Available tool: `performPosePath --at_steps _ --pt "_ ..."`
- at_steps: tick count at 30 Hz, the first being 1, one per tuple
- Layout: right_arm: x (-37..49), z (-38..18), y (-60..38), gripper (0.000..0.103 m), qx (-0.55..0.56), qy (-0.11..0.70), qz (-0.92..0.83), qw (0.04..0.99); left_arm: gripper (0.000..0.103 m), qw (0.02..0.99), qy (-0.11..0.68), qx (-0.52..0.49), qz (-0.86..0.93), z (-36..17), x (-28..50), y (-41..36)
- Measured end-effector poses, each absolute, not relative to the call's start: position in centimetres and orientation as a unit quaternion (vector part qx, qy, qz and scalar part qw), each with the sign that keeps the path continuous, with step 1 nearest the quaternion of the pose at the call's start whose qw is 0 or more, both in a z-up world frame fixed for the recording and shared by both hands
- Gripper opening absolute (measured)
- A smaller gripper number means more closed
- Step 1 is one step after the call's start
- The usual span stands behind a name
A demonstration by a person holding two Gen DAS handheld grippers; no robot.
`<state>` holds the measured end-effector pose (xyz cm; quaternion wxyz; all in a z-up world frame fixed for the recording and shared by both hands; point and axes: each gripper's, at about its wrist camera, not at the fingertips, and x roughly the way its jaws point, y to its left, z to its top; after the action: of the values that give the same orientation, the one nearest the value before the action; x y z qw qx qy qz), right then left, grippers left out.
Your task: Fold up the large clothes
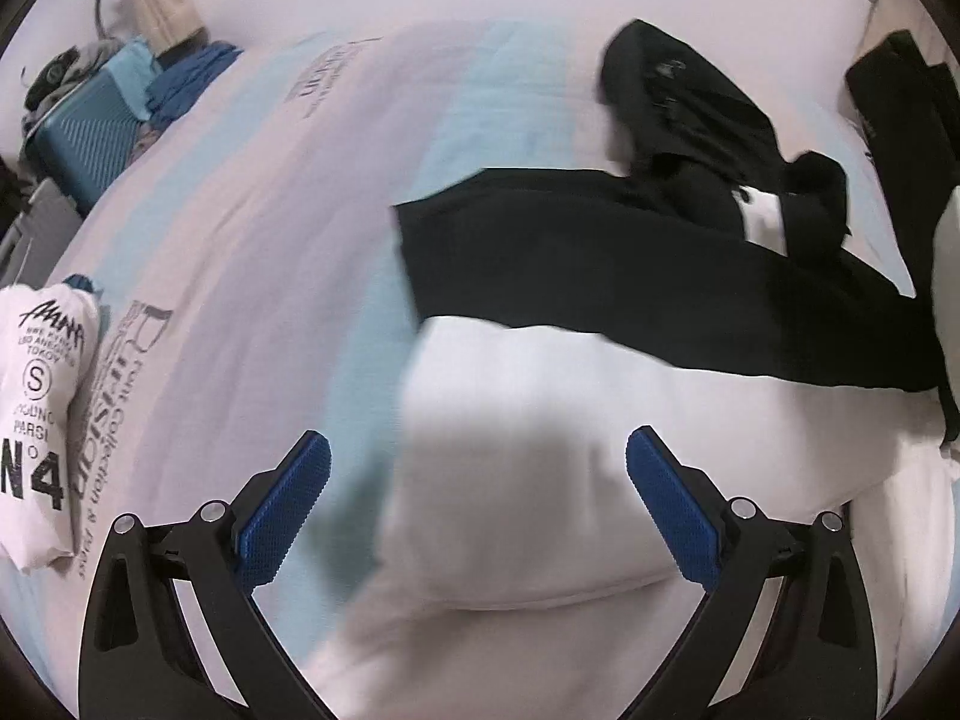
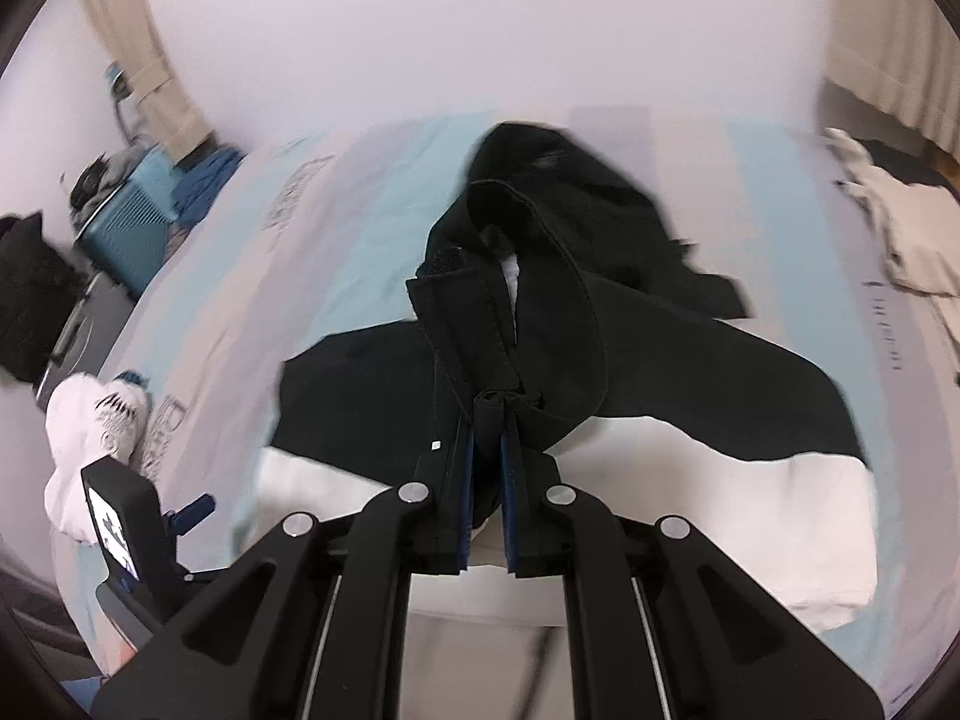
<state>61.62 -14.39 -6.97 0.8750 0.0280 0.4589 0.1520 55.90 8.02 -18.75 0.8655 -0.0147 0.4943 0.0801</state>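
Observation:
A black and white jacket (image 1: 600, 312) lies on the bed, black part farther, white part nearer. My left gripper (image 1: 478, 474) is open and empty, hovering just above the white part (image 1: 540, 432). In the right wrist view my right gripper (image 2: 487, 426) is shut on the jacket's black front edge near the collar (image 2: 480, 324), lifting it off the rest of the jacket (image 2: 690, 396). The black hood (image 2: 558, 180) lies beyond. The left gripper's body (image 2: 120, 516) shows at the lower left of that view.
The bed cover (image 1: 252, 228) is pale pink and light blue with printed text. A folded white printed shirt (image 1: 42, 420) lies at the left. A blue suitcase (image 1: 84, 132) with clothes stands beyond the bed's left side. A beige garment (image 2: 900, 240) lies at the right.

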Motion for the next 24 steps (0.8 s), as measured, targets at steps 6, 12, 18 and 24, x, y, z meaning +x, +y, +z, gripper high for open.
performPosePath --at_steps 6,12,18,24 --pt "61.2 -10.1 -6.2 0.007 -0.002 0.484 0.173 0.857 0.097 0.866 0.493 -0.025 0.079 -19.1 54.9 12.7" --pt "61.3 -14.0 -0.9 0.007 -0.030 0.506 0.177 0.844 0.097 0.867 0.491 -0.033 0.085 -19.3 54.0 16.5" --pt "60.6 -17.2 3.9 0.007 -0.052 0.522 0.178 0.833 0.097 0.867 0.490 -0.030 0.090 -19.6 53.5 20.0" --pt "60.0 -20.6 7.1 0.007 -0.050 0.542 0.166 0.822 0.097 0.862 0.495 -0.046 0.103 -19.8 53.9 22.7"
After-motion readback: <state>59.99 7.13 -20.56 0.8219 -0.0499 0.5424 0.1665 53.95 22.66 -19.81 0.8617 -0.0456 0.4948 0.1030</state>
